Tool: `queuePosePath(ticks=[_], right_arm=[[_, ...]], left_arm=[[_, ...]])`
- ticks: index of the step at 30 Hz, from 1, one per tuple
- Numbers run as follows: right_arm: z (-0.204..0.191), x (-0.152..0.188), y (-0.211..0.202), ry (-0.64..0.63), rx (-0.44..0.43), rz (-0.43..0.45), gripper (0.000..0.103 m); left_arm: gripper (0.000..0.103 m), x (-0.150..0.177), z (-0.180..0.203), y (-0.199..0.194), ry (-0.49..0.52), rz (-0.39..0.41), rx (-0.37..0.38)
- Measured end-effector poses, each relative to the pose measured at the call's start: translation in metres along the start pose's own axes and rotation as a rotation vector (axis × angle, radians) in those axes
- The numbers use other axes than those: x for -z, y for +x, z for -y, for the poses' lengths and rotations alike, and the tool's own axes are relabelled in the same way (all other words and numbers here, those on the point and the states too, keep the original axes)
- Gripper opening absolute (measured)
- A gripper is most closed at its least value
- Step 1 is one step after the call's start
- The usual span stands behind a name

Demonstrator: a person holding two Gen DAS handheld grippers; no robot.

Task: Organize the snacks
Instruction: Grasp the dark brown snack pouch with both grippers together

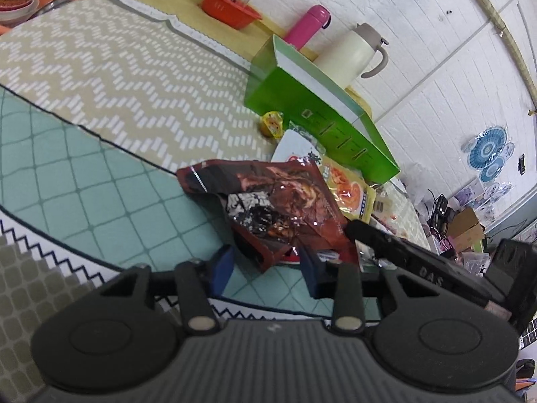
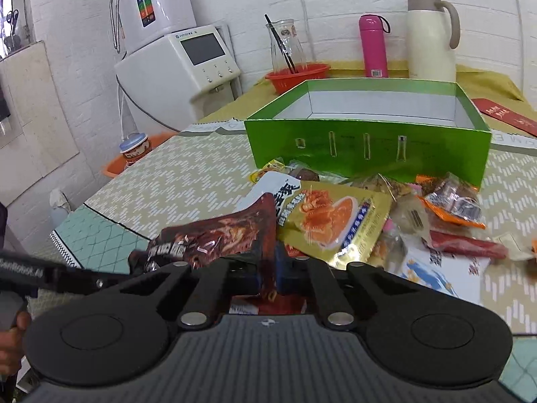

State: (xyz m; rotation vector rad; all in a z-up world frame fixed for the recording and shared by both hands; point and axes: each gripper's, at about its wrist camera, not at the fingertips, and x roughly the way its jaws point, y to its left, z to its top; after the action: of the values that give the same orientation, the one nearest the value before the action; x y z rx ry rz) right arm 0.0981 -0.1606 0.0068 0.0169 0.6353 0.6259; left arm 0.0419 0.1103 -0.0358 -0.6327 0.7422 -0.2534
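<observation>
Two claws worked one dark red snack packet (image 2: 214,235): right claw (image 2: 268,275) pinching its edge, left claw (image 1: 265,265) half-spread around it, for the green box (image 2: 365,154).

A dark red-brown packet (image 2: 214,235) is being shown beside a gold one (image 2: 335,221); the box (image 2: 365,141) is bright green (white inside), the tablecloth (image 1: 110,77) beige-and-white zigzag.

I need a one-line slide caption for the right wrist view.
Right gripper shut on a dark red snack packet before an open green box.
</observation>
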Motion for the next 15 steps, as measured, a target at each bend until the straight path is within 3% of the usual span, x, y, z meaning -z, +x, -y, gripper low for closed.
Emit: queuePosePath(ticks=[1,2,3,4,6,8,11,13,14,15], right_arm=[[0.000,0.006,-0.007,0.002,0.002,-0.005,0.009],[0.000,0.010,-0.011,0.009,0.004,-0.014,0.009],[0.000,0.013,-0.014,0.014,0.006,-0.016,0.012],[0.000,0.015,-0.016,0.020,0.010,-0.014,0.021],[0.001,0.014,-0.018,0.030,0.018,0.000,0.041],[0.000,0.009,-0.016,0.020,0.013,0.021,0.046],[-0.005,-0.002,-0.006,-0.012,-0.002,0.031,0.066],[-0.009,-0.006,0.003,-0.038,-0.006,0.026,0.079],[-0.010,-0.008,0.007,-0.045,-0.007,0.019,0.079],[-0.010,-0.008,0.011,-0.047,-0.009,0.014,0.079]], left_arm=[[0.037,0.000,0.000,-0.001,0.006,0.005,-0.003],[0.043,0.000,0.000,-0.002,0.012,0.013,-0.009],[0.060,0.000,0.001,-0.003,0.013,0.024,-0.014],[0.067,0.000,0.002,-0.004,0.014,0.036,-0.020],[0.068,-0.001,0.005,-0.009,0.031,0.060,-0.046],[0.070,-0.003,0.006,-0.012,0.042,0.080,-0.061],[0.070,-0.008,0.001,-0.008,0.030,0.071,-0.069],[0.057,-0.010,-0.002,-0.006,0.031,0.063,-0.069],[0.046,-0.012,-0.002,-0.004,0.037,0.048,-0.061],[0.043,-0.013,-0.003,-0.001,0.038,0.039,-0.056]])
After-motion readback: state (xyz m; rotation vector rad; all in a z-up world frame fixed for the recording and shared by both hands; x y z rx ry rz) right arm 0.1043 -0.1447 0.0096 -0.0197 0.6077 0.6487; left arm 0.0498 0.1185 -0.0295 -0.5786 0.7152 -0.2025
